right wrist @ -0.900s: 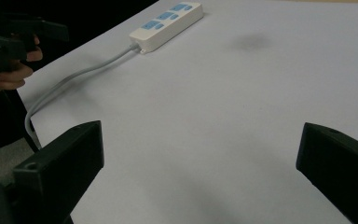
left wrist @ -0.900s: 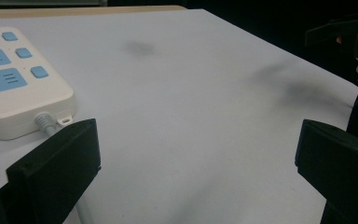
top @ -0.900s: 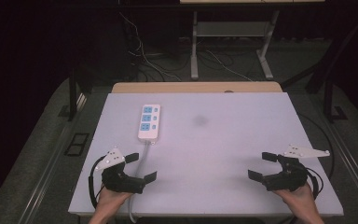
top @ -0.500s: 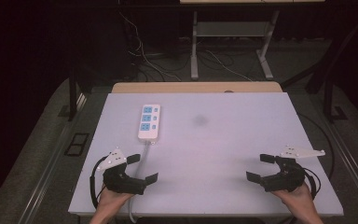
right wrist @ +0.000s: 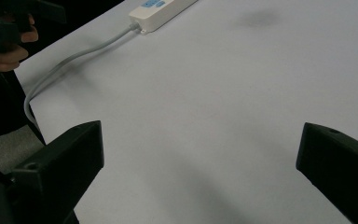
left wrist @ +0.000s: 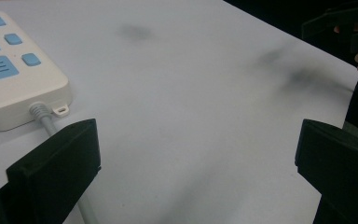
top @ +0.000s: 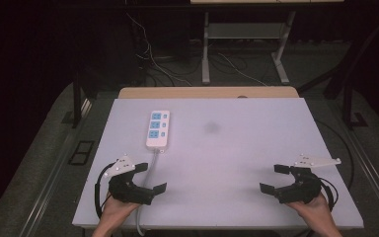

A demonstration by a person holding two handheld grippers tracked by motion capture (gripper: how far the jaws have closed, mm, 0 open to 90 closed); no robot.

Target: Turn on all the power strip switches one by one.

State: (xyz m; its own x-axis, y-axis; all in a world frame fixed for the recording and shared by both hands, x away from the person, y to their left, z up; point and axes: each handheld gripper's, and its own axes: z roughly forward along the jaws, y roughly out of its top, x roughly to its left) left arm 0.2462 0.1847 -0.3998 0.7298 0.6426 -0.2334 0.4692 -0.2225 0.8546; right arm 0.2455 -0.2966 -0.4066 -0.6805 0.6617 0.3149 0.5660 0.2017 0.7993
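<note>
A: High view first. White tabletop (top: 237, 148). A white power strip (top: 158, 128) with blue sockets lies on the left half, toward the far edge, its long side running away from the person. Its grey cord (top: 145, 192) leaves the near end and runs back past the left hand, over the near edge.

B: And the hands?

A: Left tool (top: 150, 177) sits low near the front-left corner, jaws spread, nothing between them. Right tool (top: 275, 178) near the front-right corner, jaws spread likewise, empty. Both point inward, well apart from each other. A faint dark smudge (top: 210, 127) marks the tabletop right of the strip.

B: Left gripper view?

A: Two black jaws wide apart over bare tabletop (left wrist: 191, 116). Near end of the power strip (left wrist: 16, 79) at upper left, blue buttons showing; the cord (left wrist: 44, 119) passes behind the left-hand jaw. The other hand's tool (left wrist: 340, 23) sits far off at upper right.

B: Right gripper view?

A: Jaws again wide, holding nothing, white tabletop (right wrist: 223, 107) between. The power strip (right wrist: 161, 11) lies at the top edge, cord (right wrist: 74, 58) curving down to the tabletop's edge. The left hand (right wrist: 4, 49) is at upper left.
</note>
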